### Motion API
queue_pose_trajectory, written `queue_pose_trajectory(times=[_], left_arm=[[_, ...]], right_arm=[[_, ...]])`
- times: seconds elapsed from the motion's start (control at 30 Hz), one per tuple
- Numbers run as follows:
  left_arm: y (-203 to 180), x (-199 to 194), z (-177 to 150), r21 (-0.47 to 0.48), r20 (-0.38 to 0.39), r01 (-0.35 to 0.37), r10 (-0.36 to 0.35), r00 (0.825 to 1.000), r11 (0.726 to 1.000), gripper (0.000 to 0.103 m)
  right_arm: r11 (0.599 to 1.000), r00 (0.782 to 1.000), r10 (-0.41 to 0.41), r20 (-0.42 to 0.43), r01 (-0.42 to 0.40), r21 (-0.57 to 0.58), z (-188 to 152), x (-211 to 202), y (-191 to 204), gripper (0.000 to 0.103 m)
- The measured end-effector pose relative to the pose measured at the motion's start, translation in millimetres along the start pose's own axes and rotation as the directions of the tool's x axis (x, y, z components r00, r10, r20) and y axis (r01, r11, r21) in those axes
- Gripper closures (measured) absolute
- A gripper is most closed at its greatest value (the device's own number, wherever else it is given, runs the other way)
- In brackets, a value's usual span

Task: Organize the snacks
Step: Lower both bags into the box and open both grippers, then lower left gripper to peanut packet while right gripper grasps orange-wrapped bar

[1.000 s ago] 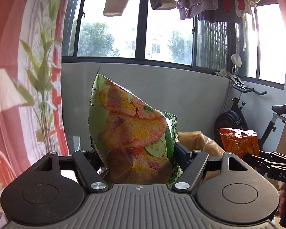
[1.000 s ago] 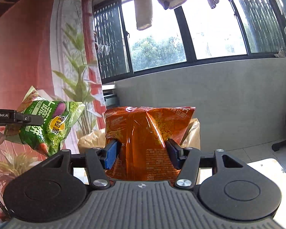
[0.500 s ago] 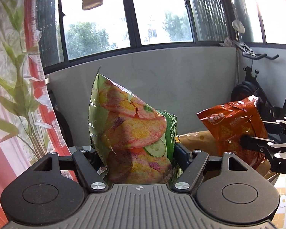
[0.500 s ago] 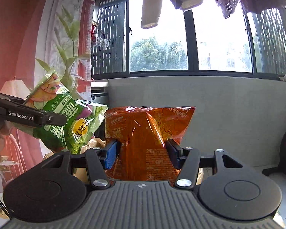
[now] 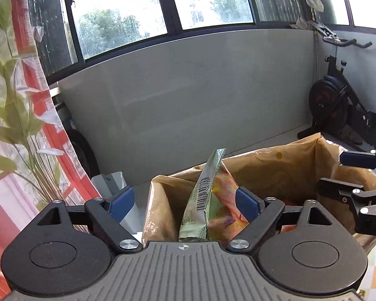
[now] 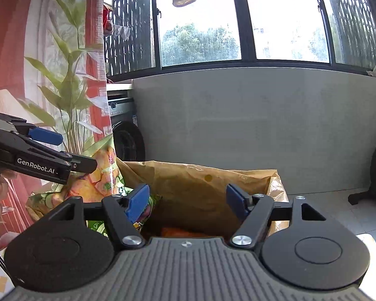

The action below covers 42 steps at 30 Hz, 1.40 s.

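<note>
A brown paper bag point(image 5: 283, 173) stands open in front of both grippers; it also shows in the right wrist view point(image 6: 200, 183). My left gripper point(image 5: 183, 200) is open above the bag's left part. The green snack bag point(image 5: 208, 200) stands loose between its fingers, inside the paper bag, and shows in the right wrist view point(image 6: 105, 173). My right gripper point(image 6: 188, 200) is open and empty over the bag mouth. The orange snack bag point(image 6: 178, 232) lies at the bottom of the paper bag.
A grey low wall point(image 5: 188, 95) and windows stand behind the bag. An exercise bike point(image 5: 343, 105) is at the right. A curtain with a leaf print point(image 5: 17, 125) hangs at the left. A washing machine point(image 6: 125, 130) stands behind the curtain.
Both grippers dropped down over the paper bag and opened. The green snack bag and the orange snack bag left the fingers and now sit in the paper bag.
</note>
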<state>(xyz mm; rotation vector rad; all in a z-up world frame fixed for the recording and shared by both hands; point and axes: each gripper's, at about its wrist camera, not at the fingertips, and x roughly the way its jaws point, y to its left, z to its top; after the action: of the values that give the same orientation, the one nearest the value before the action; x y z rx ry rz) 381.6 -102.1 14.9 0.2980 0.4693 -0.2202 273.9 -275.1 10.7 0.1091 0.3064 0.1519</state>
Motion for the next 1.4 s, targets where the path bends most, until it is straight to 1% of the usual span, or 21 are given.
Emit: queue_pose_trajectory(times=[0.1, 0.2, 0.23, 0.27, 0.3, 0.37, 0.43, 0.53, 0.67, 0.87, 0.97, 1.07, 1.17, 1.2, 1.27, 1.37, 1.4], left_arm=[[11.6, -14.5, -2.3, -0.067, 0.017, 0.023, -0.022, 1.0, 0.998, 0.014], [26.0, -32.8, -7.5, -0.11, 0.026, 0.023, -0.02, 0.999, 0.994, 0.016], [30.4, -39.0, -9.6, -0.12, 0.033, 0.025, -0.021, 0.999, 0.992, 0.02], [34.6, -47.2, -10.9, -0.126, 0.038, 0.03, -0.025, 0.999, 0.992, 0.028], [37.8, -55.0, -13.1, -0.132, 0.042, 0.034, -0.029, 0.999, 0.991, 0.031], [44.4, -68.3, -17.8, -0.149, 0.045, 0.042, -0.036, 0.998, 0.988, 0.044], [50.4, -79.7, -23.0, -0.182, 0.048, 0.055, -0.047, 0.998, 0.982, 0.05], [56.9, -98.7, -32.3, -0.247, 0.056, 0.069, -0.057, 0.997, 0.966, 0.05], [59.7, -117.6, -52.8, -0.27, 0.061, 0.083, -0.069, 0.996, 0.959, 0.049], [66.1, -140.4, -107.9, -0.308, 0.034, 0.098, -0.093, 0.995, 0.946, 0.049], [66.4, -144.7, -140.5, -0.316, -0.003, 0.086, -0.092, 0.996, 0.945, 0.049], [64.9, -146.7, -171.8, -0.324, -0.043, 0.07, -0.088, 0.995, 0.943, 0.049], [62.0, -148.7, -197.6, -0.332, -0.078, 0.047, -0.077, 0.994, 0.942, 0.049], [60.8, -149.9, -205.4, -0.341, -0.088, 0.039, -0.073, 0.993, 0.939, 0.049], [58.1, -152.1, -217.4, -0.367, -0.1, 0.035, -0.076, 0.992, 0.93, 0.049], [57.6, -151.1, -235.1, -0.416, -0.103, 0.051, -0.102, 0.989, 0.908, 0.049], [56.1, -149.6, -239.9, -0.429, -0.107, 0.057, -0.113, 0.988, 0.902, 0.049]], right_arm=[[1.0, 1.0, 0.003, 0.003, -0.003, 0.019, 0.6, -17.3, -2.7, 0.032], [1.0, 1.0, -0.002, 0.005, 0.002, 0.031, -1.7, -39.6, -2.7, 0.032], [0.999, 1.0, -0.002, 0.004, 0.002, 0.04, -1.6, -46.0, -1.4, 0.032], [0.999, 1.0, 0.001, 0.002, -0.001, 0.051, -2.6, -52.7, -1.0, 0.032], [0.998, 1.0, 0.005, 0.0, -0.005, 0.062, -4.7, -61.7, -0.6, 0.032], [0.997, 1.0, 0.006, -0.001, -0.006, 0.074, -8.8, -75.9, 2.0, 0.032], [0.997, 1.0, 0.007, -0.003, -0.007, 0.08, -12.9, -87.8, 5.9, 0.032], [0.995, 1.0, 0.008, -0.008, -0.007, 0.096, -20.4, -104.2, 11.7, 0.032], [0.996, 0.999, 0.004, -0.034, -0.001, 0.089, -35.9, -122.1, 17.4, 0.032], [0.993, 0.994, -0.003, -0.109, 0.016, 0.118, -70.5, -146.7, 16.8, 0.032], [0.991, 0.987, -0.009, -0.158, 0.029, 0.128, -89.8, -157.0, 16.3, 0.032], [0.99, 0.973, -0.003, -0.231, 0.035, 0.133, -113.6, -164.3, 16.7, 0.032], [0.993, 0.949, 0.007, -0.315, 0.03, 0.114, -136.3, -167.9, 18.5, 0.032], [0.994, 0.941, 0.002, -0.339, 0.036, 0.106, -142.8, -169.0, 19.0, 0.03], [0.994, 0.923, -0.013, -0.384, 0.052, 0.092, -155.0, -171.5, 19.8, 0.026], [0.994, 0.898, -0.039, -0.438, 0.079, 0.075, -166.6, -172.4, 22.8, 0.024], [0.995, 0.889, -0.049, -0.456, 0.082, 0.053, -170.1, -171.0, 28.2, 0.023]])
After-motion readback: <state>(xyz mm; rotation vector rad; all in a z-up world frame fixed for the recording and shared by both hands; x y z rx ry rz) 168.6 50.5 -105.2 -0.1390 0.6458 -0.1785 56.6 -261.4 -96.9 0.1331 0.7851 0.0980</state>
